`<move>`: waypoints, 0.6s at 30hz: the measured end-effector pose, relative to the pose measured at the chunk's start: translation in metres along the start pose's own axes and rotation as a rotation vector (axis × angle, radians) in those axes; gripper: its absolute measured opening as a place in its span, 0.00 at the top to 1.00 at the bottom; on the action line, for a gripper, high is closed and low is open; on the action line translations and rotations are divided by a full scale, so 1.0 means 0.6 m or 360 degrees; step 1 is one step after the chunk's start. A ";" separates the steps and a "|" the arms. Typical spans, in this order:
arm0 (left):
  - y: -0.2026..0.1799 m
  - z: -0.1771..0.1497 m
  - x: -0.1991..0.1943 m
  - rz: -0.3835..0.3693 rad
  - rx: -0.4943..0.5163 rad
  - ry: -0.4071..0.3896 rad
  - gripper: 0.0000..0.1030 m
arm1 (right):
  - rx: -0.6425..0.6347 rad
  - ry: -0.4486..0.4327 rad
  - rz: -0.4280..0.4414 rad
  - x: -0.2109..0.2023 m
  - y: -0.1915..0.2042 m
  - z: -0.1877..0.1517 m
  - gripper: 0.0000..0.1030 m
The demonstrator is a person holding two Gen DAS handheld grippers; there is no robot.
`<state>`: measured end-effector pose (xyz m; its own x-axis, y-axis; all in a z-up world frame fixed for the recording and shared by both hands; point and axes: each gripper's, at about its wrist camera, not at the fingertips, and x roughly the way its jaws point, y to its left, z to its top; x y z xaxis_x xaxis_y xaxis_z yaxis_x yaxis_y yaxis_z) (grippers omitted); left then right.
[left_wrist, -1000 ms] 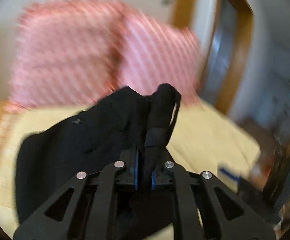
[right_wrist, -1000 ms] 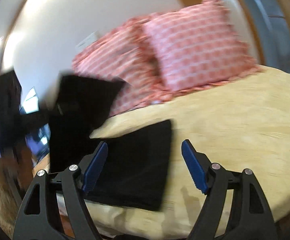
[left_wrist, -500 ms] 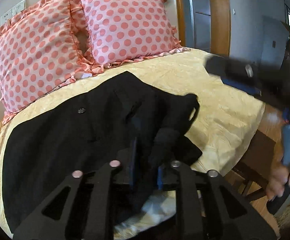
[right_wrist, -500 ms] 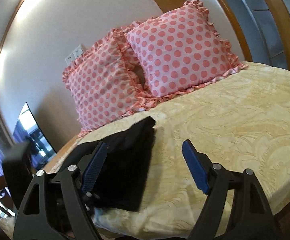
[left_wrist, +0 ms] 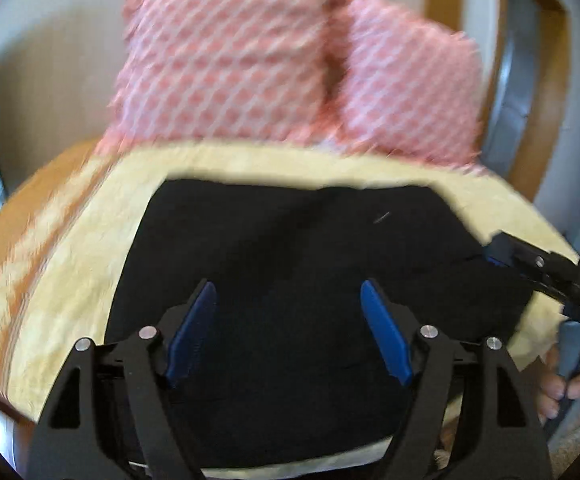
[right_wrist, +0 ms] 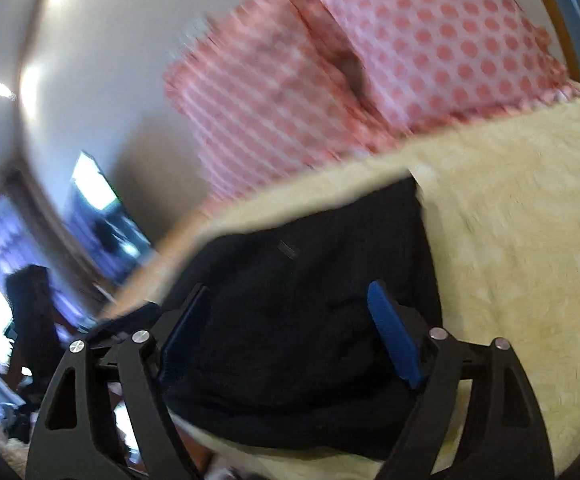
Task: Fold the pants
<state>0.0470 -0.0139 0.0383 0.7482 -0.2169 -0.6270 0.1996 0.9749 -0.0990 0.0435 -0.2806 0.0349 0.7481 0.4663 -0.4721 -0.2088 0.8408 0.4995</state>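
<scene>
The black pants lie folded flat on the yellow bedspread near the bed's front edge. My left gripper is open and empty, just above the near part of the pants. My right gripper is open and empty too, over the pants at their near end. The right gripper also shows in the left wrist view at the right edge of the pants, with the holding hand below it. Both views are motion-blurred.
Two pink polka-dot pillows lean against the wall at the head of the bed. The bedspread stretches to the right of the pants. A wooden door frame stands at the right. A screen glows at left.
My left gripper has let go of the bunched pant fabric and opened. The pants now lie flat. My right gripper has moved left over the pants.
</scene>
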 end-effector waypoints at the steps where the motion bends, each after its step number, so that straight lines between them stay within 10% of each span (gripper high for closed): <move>1: 0.011 -0.009 0.017 -0.0006 -0.0032 0.0075 0.27 | 0.0015 0.0051 -0.0026 0.010 -0.005 -0.007 0.19; 11: 0.117 0.057 -0.012 -0.0110 -0.0256 -0.0023 0.26 | 0.0111 0.0024 -0.0060 0.002 -0.051 0.084 0.23; 18: 0.206 0.096 0.065 -0.0166 -0.0472 0.0273 0.34 | 0.0286 0.0370 -0.0081 0.108 -0.121 0.113 0.46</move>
<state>0.1372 0.0954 0.0462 0.6113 -0.3290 -0.7198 0.0583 0.9258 -0.3736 0.1496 -0.3299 0.0172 0.5863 0.4925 -0.6432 -0.0444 0.8123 0.5815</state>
